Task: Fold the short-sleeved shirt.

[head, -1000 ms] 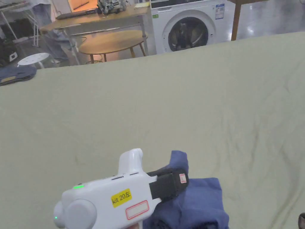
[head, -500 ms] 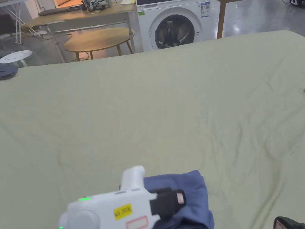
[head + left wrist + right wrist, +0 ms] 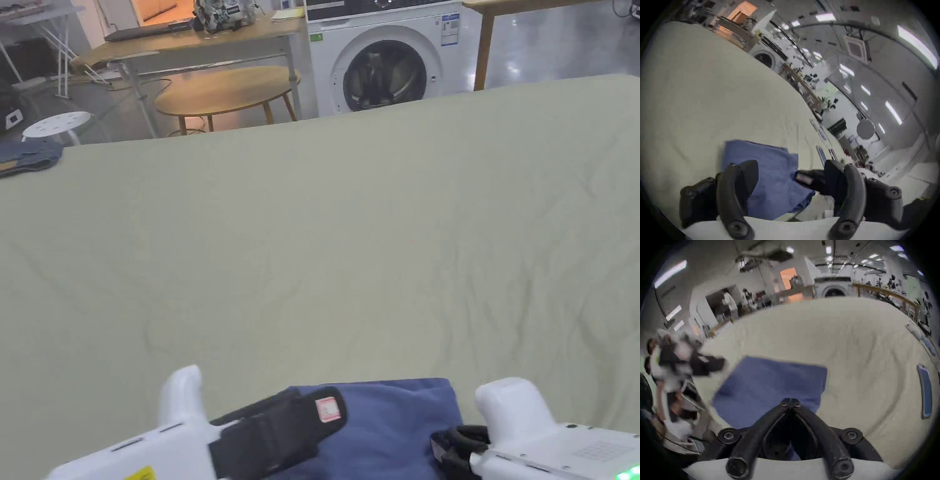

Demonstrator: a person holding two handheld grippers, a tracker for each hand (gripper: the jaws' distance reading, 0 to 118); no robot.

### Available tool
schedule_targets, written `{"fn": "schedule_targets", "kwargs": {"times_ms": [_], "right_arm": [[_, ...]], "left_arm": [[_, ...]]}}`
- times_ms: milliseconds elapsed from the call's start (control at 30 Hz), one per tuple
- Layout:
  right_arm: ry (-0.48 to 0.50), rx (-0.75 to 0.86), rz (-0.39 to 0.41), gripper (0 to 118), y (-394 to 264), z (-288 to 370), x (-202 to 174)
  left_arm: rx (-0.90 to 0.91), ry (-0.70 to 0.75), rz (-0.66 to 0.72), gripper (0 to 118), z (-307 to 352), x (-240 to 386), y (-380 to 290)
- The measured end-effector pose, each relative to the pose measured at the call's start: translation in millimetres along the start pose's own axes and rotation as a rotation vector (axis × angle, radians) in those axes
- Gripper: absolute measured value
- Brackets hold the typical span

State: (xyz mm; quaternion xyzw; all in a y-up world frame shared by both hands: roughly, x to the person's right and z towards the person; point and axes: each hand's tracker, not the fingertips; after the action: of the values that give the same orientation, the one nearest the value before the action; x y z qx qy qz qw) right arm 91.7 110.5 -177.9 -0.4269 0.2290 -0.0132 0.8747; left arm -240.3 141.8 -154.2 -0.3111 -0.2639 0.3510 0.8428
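1. Head view: the folded blue shirt [image 3: 387,425] lies at the near edge of the counter [image 3: 350,237], which is covered in pale green cloth. The left tool [image 3: 312,415] reaches in from the lower left, angled over the shirt's left part; the right tool [image 3: 447,447] enters from the lower right, its tip at the shirt's right edge.
2. Left gripper view: the left tool's [image 3: 791,175] jaws stand spread wide, the shirt [image 3: 769,170] below between them.
3. Right gripper view: the right tool's [image 3: 791,403] jaws are pressed together at the tips, over the shirt's [image 3: 769,386] near edge; I cannot tell whether cloth is pinched.
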Motion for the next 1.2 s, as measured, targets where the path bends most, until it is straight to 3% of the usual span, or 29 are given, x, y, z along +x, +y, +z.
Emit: {"fn": "schedule_targets", "kwargs": {"times_ms": [33,67,133,200,433,467,500,533,567,633,700,767,900,1000,1100,1200], "right_arm": [[-0.049,-0.07,0.033,0,-6.1,-12.7,-0.6],[-0.036,-0.087,0.043,0,-14.3,-20.0,0.7],[0.001,0.018,-0.017,0,-17.2,-9.3,5.8],[0.014,-0.005,-0.076,0,-16.6,-9.5,10.9],[0.009,0.017,-0.061,0,-21.7,-7.0,9.4],[0.009,0.02,-0.064,0,-21.5,-6.1,9.4],[0.012,0.023,-0.071,0,-21.3,-5.3,10.0],[0.017,0.021,-0.086,0,-20.5,-4.8,11.6],[0.023,0.017,-0.109,0,-18.9,-1.9,12.1],[0.039,0.011,-0.144,0,-17.1,0.1,15.4],[0.084,0.024,-0.142,0,-14.0,11.7,18.1],[0.135,0.079,-0.087,0,-13.3,31.6,22.4],[0.025,0.119,-0.009,0,-18.6,59.1,35.1],[-0.025,0.12,-0.019,0,-27.6,62.5,50.7],[-0.061,0.133,-0.055,0,-35.5,58.7,58.7],[-0.024,0.129,-0.141,0,-38.6,57.7,64.2]], "left_arm": [[0.023,0.011,0.021,85,10.2,-8.1,3.7],[0.025,0.04,0.042,85,17.3,-22.0,6.4],[-0.002,0.06,0.087,85,23.2,-42.0,7.9],[-0.044,0.072,0.142,85,16.2,-58.3,2.8],[-0.128,0.029,0.232,85,-33.8,-82.6,-18.1],[-0.12,-0.001,0.244,80,-37.1,-75.8,-17.6],[-0.124,-0.033,0.271,63,-40.4,-73.8,-15.5],[-0.132,-0.021,0.288,27,-43.9,-72.0,-14.5],[-0.137,-0.006,0.283,24,-49.0,-66.6,-15.2],[-0.148,0.074,0.201,24,-47.1,-68.5,-11.7],[-0.113,0.004,0.297,24,-35.6,-73.4,-8.4],[-0.072,-0.065,0.38,24,-10.6,-72.1,-4.0],[0.085,0.076,0.304,24,83.5,-90.2,30.8],[0.253,0.266,0.332,24,156.9,-127.1,55.3],[0.288,0.49,0.307,24,198.9,-159.8,74.8],[0.346,0.416,0.33,24,209.2,-176.7,91.9]]}}
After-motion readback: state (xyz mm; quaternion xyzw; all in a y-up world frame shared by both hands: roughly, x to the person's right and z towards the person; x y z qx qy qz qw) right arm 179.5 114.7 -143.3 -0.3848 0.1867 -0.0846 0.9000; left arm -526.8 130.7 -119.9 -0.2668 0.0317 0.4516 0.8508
